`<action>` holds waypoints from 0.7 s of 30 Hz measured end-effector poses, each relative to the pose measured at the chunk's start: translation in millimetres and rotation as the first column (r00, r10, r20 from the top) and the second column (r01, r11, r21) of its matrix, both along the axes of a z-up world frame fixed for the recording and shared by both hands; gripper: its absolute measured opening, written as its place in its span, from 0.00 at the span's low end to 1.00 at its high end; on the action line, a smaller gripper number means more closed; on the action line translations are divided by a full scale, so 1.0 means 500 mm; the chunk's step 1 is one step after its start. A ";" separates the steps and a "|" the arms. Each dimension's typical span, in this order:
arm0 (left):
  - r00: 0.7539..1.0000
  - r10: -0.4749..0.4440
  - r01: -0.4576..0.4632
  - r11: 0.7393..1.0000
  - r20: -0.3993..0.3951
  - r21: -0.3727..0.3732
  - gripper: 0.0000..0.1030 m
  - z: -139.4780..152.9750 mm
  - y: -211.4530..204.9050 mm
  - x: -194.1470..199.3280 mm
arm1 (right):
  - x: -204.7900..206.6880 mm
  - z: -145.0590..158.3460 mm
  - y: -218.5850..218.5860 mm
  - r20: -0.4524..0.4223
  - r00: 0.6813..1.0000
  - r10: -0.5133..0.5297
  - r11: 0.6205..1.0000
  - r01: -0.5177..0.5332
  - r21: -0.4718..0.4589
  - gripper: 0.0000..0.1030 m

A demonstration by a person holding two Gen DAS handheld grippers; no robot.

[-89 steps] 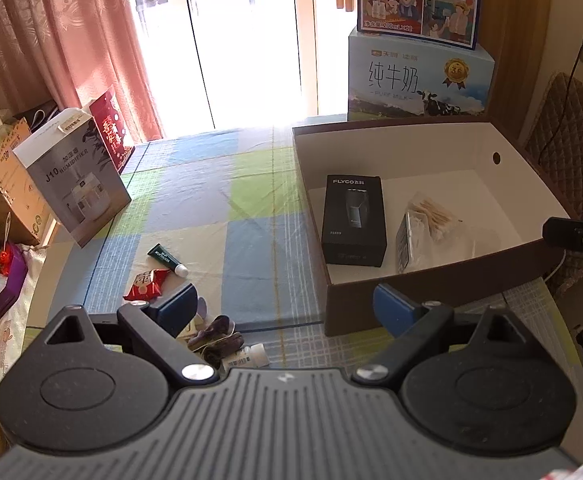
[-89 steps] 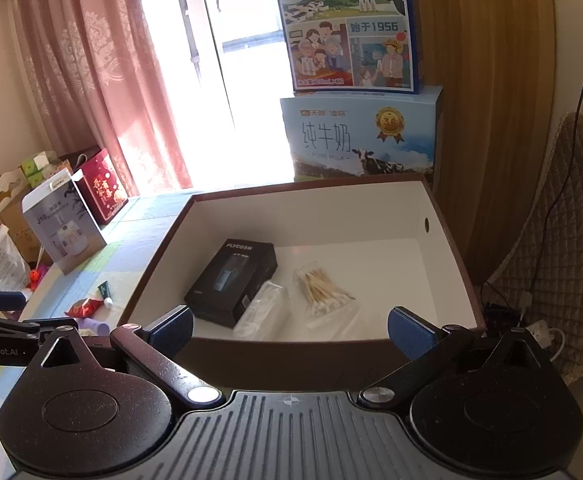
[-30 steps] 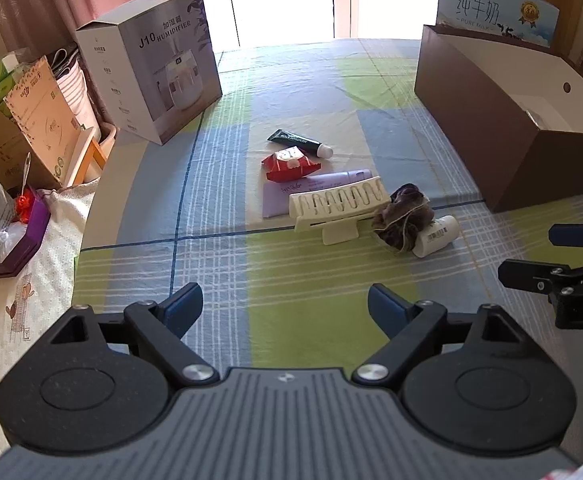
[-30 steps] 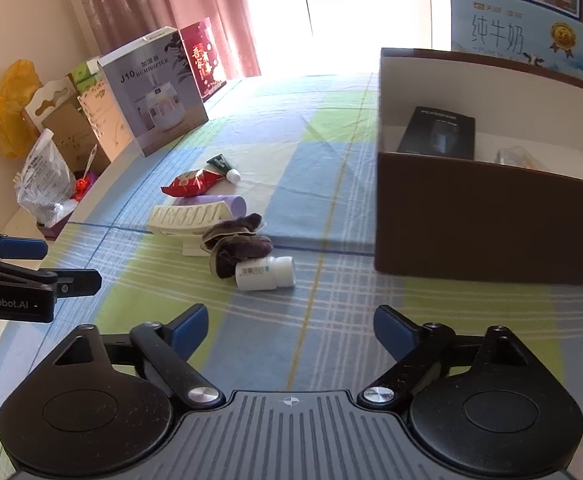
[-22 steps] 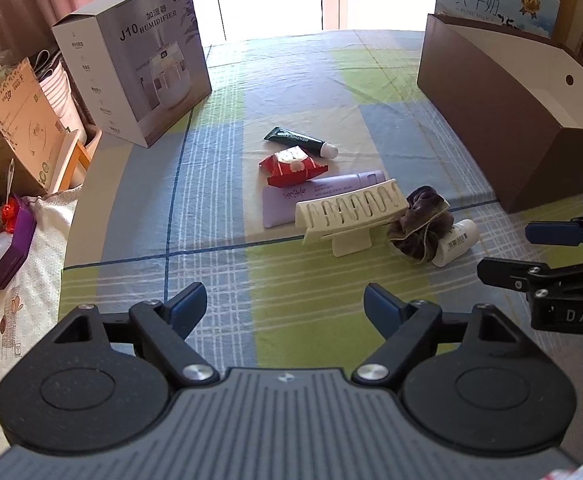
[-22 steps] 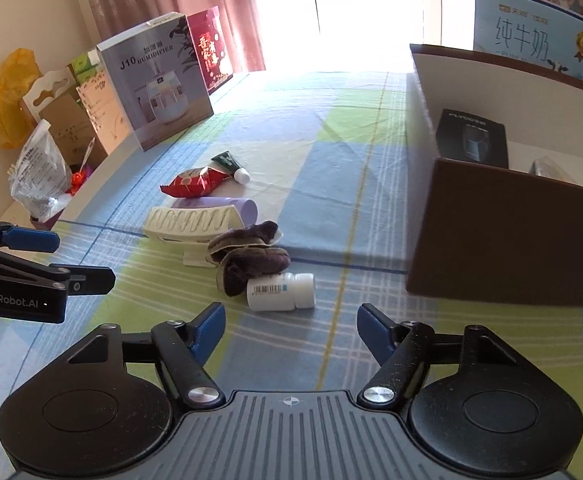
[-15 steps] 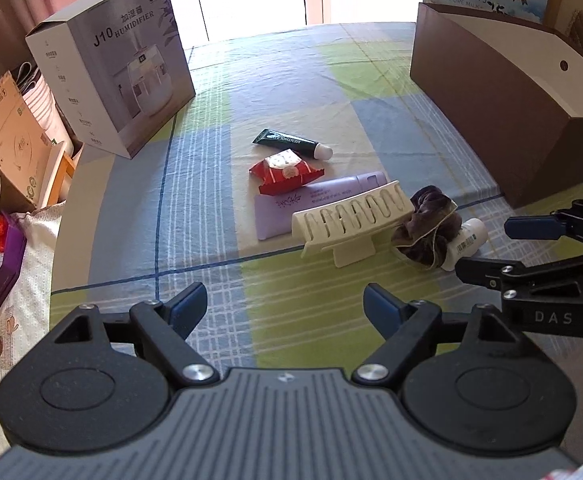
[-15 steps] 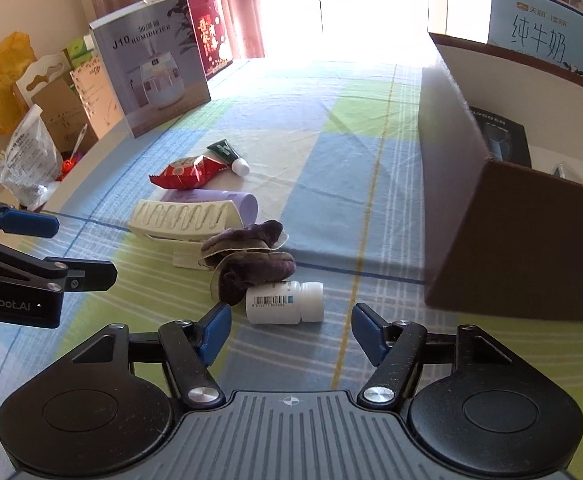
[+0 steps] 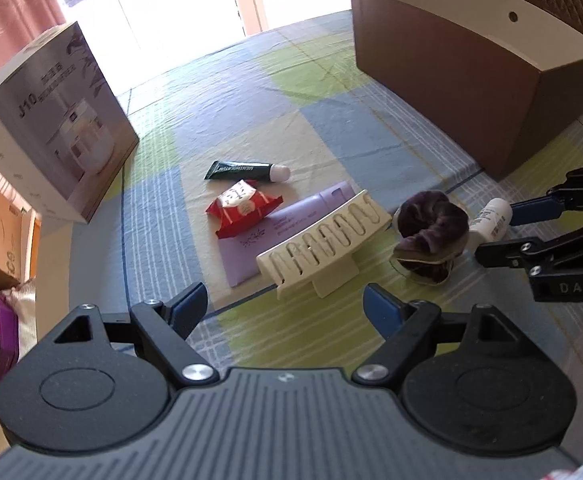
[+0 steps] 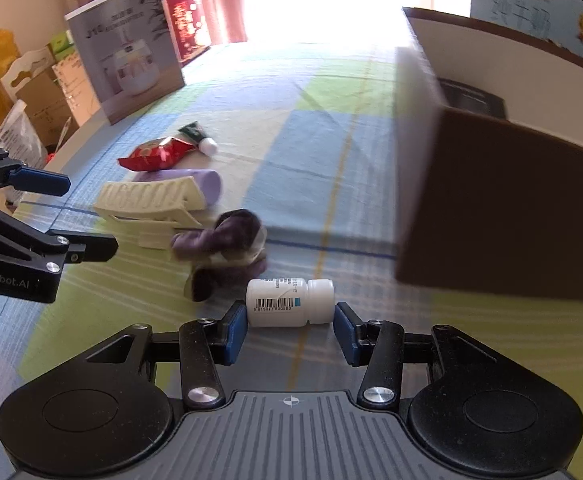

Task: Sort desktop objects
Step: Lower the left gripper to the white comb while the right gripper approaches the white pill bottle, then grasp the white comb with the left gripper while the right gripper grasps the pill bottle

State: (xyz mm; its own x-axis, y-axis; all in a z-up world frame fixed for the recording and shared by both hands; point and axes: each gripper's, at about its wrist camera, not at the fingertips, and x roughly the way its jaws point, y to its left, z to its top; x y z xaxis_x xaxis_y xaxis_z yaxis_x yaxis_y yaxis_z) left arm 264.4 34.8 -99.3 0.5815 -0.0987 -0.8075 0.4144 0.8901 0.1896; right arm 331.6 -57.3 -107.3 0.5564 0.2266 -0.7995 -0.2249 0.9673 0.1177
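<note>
A white pill bottle [image 10: 287, 302] lies on its side on the checked tablecloth, right between the blue pads of my right gripper [image 10: 290, 329]. The jaws are narrowed to the bottle's two ends but still open, and the bottle rests on the cloth. In the left wrist view the same bottle [image 9: 489, 224] sits between the right gripper [image 9: 495, 230] fingers. A dark purple scrunchie [image 10: 223, 248] touches the bottle. Beyond it lie a cream hair clip [image 9: 323, 244], a lilac tube [image 9: 291, 220], a red snack packet [image 9: 243, 208] and a green tube [image 9: 247, 170]. My left gripper [image 9: 285, 307] hangs open just short of the clip.
The brown storage box [image 9: 471, 64] stands at the right, its near corner [image 10: 503, 208] close to the bottle. A grey humidifier carton [image 9: 47, 136] stands at the left table edge, with cardboard boxes and bags beyond it. Milk cartons stand behind the brown box.
Both grippers came away from the brown box and dropped toward the pile. The right gripper advanced on the pill bottle and narrowed its jaws around it. The left gripper neared the hair clip.
</note>
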 end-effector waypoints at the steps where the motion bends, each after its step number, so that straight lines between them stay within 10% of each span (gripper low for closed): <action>1: 1.000 -0.023 0.023 1.000 0.006 0.012 0.80 -0.002 -0.006 0.004 | -0.007 0.003 -0.014 -0.007 1.000 -0.022 1.000 0.022 -0.001 0.43; 6: 0.993 -0.118 0.116 0.992 0.028 0.053 0.79 -0.015 -0.031 0.025 | -0.040 0.015 -0.090 -0.038 0.989 -0.143 0.990 0.144 0.003 0.43; 13: 0.988 -0.109 0.110 0.994 -0.112 0.009 0.35 -0.030 -0.046 0.050 | -0.085 0.032 -0.196 -0.062 0.951 -0.303 0.953 0.303 -0.004 0.43; 21: 0.980 -0.046 0.029 0.996 -0.192 -0.090 0.32 -0.023 -0.072 0.056 | -0.120 0.038 -0.271 -0.052 0.921 -0.387 0.922 0.386 -0.026 0.43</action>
State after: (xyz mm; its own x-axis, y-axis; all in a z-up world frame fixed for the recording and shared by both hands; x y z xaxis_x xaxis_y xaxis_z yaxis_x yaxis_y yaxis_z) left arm 292.5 -1.2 -110.7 0.4091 -0.1919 -0.8921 0.4696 0.8825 0.0255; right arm 271.8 -192.7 -88.5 0.5535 -0.0092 -0.8328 0.1733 0.9793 0.1044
